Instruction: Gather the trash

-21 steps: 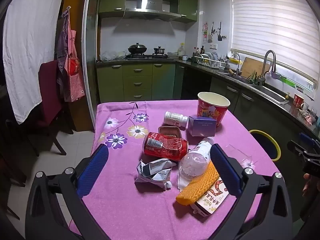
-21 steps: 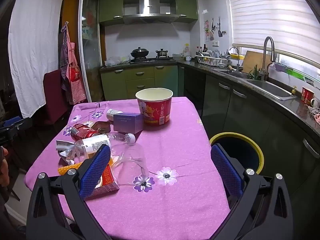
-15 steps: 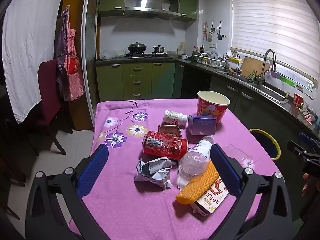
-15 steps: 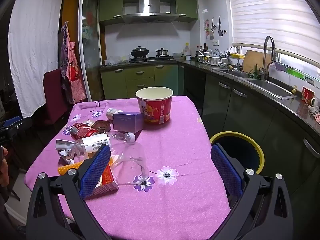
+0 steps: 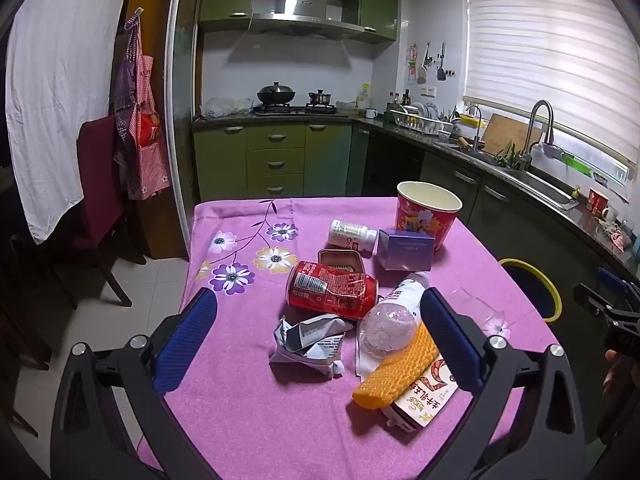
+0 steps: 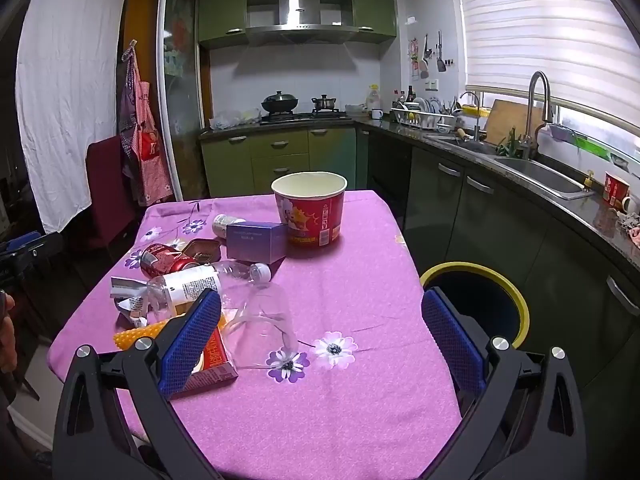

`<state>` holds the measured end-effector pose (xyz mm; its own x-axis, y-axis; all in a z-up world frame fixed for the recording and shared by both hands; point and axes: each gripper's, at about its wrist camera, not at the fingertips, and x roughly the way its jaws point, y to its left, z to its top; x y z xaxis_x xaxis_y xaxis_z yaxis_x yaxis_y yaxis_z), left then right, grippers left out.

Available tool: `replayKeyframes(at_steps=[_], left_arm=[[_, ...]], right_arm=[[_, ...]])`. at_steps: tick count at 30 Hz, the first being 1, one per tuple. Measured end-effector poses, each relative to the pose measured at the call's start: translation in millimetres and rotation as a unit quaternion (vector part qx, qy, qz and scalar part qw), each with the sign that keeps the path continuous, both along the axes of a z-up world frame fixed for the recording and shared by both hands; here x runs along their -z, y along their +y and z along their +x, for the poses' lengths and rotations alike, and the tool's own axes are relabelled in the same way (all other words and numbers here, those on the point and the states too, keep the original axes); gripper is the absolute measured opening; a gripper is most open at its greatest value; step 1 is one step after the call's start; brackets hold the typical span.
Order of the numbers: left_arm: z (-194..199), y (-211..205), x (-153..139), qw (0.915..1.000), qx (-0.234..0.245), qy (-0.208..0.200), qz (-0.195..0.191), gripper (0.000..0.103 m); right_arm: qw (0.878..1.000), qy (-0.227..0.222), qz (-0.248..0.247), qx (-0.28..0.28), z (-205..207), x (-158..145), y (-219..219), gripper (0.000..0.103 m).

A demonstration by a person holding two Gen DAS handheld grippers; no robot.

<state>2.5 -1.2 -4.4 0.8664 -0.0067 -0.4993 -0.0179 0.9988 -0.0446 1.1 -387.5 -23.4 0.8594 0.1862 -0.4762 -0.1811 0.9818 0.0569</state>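
Observation:
Trash lies on the purple tablecloth (image 5: 248, 408): a crushed red can (image 5: 332, 290), a crumpled silver wrapper (image 5: 310, 340), a plastic bottle (image 5: 394, 316), an orange waffle piece (image 5: 396, 368) on a carton (image 5: 426, 396), a purple box (image 5: 406, 249), a white pill bottle (image 5: 352, 234), a red paper bucket (image 5: 426, 214) and a clear cup (image 6: 262, 322). My left gripper (image 5: 318, 338) is open and empty above the near edge, in front of the wrapper. My right gripper (image 6: 320, 334) is open and empty near the clear cup. A yellow-rimmed bin (image 6: 478, 304) stands right of the table.
A small brown tin (image 5: 340, 260) sits behind the can. A dark red chair (image 5: 100, 200) stands left of the table. Green cabinets and a counter with a sink (image 6: 536, 178) run along the back and right. The bin also shows in the left wrist view (image 5: 534, 294).
The left gripper has drifted slightly; the scene shifts a little up in its view. The right gripper has barely moved. Nothing was grasped.

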Motion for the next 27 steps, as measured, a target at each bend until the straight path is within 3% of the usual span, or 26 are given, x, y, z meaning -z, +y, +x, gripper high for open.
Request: replayKeyframes(at_steps=[27], left_arm=[[0.2, -1.4, 5.8, 1.0000, 0.003, 0.006, -0.001, 0.097]], right_arm=[[1.000, 0.002, 0.000, 0.000, 1.5, 1.9, 0.8, 0.099]])
